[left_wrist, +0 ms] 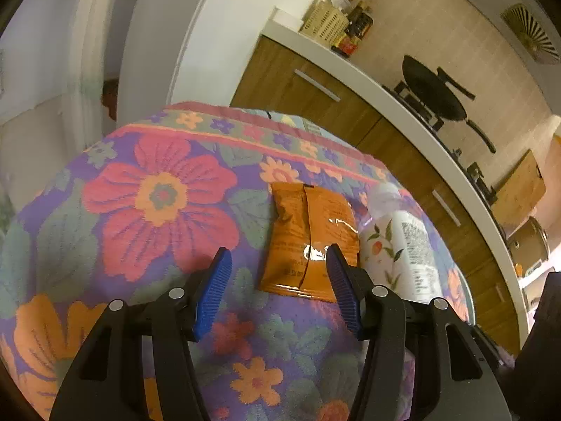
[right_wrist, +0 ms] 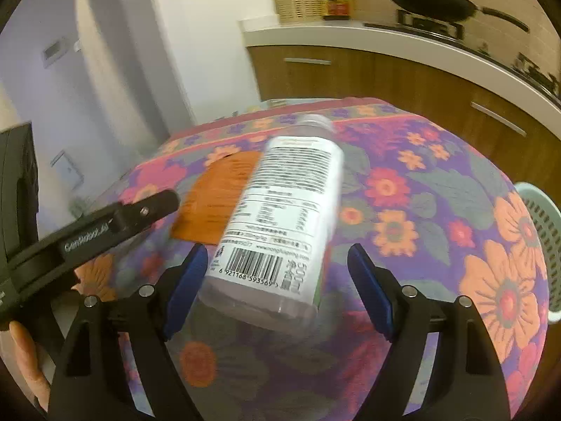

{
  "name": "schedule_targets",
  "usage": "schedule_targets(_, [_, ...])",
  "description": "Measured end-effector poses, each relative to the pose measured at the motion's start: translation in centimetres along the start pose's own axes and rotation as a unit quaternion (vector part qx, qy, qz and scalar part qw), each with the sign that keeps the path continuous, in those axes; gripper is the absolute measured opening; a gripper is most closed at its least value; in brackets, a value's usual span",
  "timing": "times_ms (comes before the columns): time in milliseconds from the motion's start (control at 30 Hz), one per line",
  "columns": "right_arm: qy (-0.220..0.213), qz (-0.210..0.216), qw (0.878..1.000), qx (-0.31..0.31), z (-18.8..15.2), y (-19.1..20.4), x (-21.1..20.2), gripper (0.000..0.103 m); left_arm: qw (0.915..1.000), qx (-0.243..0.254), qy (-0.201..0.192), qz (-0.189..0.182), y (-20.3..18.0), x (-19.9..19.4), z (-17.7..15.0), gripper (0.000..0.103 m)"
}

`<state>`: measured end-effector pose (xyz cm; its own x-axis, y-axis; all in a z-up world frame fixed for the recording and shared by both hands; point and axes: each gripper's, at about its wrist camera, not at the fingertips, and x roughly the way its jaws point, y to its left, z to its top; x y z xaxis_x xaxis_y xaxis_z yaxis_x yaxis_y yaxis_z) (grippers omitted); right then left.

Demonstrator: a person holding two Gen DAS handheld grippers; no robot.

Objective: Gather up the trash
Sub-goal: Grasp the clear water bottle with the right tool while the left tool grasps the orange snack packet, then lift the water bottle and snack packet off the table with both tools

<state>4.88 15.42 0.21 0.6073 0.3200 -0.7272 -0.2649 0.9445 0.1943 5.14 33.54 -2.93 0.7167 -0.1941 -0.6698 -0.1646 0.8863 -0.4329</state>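
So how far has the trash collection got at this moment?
Nothing looks collected yet. The orange wrapper and the plastic bottle both lie on the floral tablecloth. The left gripper is open at the wrapper, the right gripper open around the bottle's base, neither gripping. Both pickups remain, perhaps into the pale basket at the table's edge.

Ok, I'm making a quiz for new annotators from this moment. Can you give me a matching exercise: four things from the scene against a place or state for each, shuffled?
Things:
1. orange wrapper
2. plastic bottle
3. perforated basket
4. black wok

Places or states:
A. on the stove at the kitchen counter
B. lying flat on the floral cloth, ahead of the left hand-held gripper
C. beyond the cloth's edge, on the right of the right wrist view
D. lying on its side, base between the open jaws of the right hand-held gripper

Pairs: 1-B, 2-D, 3-C, 4-A
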Motion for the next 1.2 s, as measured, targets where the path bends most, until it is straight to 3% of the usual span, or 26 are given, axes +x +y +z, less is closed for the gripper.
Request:
schedule_targets(67, [-0.001,-0.008,1.000,0.002,0.2,-1.0,0.1,0.074,0.9999,0.008,0.007,0.002,-0.6,0.5,0.1,0.054])
schedule_targets(100, [0.008,-0.002,1.000,0.000,0.5,-1.6,0.5,0.060,0.9999,0.011,0.010,0.003,-0.8,0.7,0.2,0.054])
schedule_targets(200, [0.024,0.028,0.999,-0.007,1.1,-3.0,0.9,0.060,0.9995,0.018,0.022,0.014,-1.6,1.7,0.5,0.055])
schedule_targets(367, [0.009,0.042,0.999,-0.018,1.3,-5.2,-0.1,0.059,0.9981,0.035,0.031,0.039,-2.9,3.2,0.2,0.060])
schedule_targets(600, [0.001,0.034,0.999,-0.031,0.5,-8.9,-2.0,0.059,0.9873,0.112,0.030,0.109,-6.3,4.5,-0.9,0.071])
schedule_targets(900, [-0.014,0.016,0.998,-0.059,-1.1,-11.8,-3.7,0.059,0.9745,0.161,0.012,0.156,-8.4,4.6,-1.8,0.057])
schedule_targets(1133, [-0.024,0.007,0.996,-0.080,-1.7,-12.8,-4.4,0.061,0.9722,0.180,-0.006,0.150,-10.3,3.2,-3.2,0.053])
schedule_targets(1200, [-0.017,0.013,0.997,-0.075,-1.5,-13.0,-4.1,0.067,0.9748,0.176,-0.011,0.136,-10.7,2.4,-3.5,0.053])
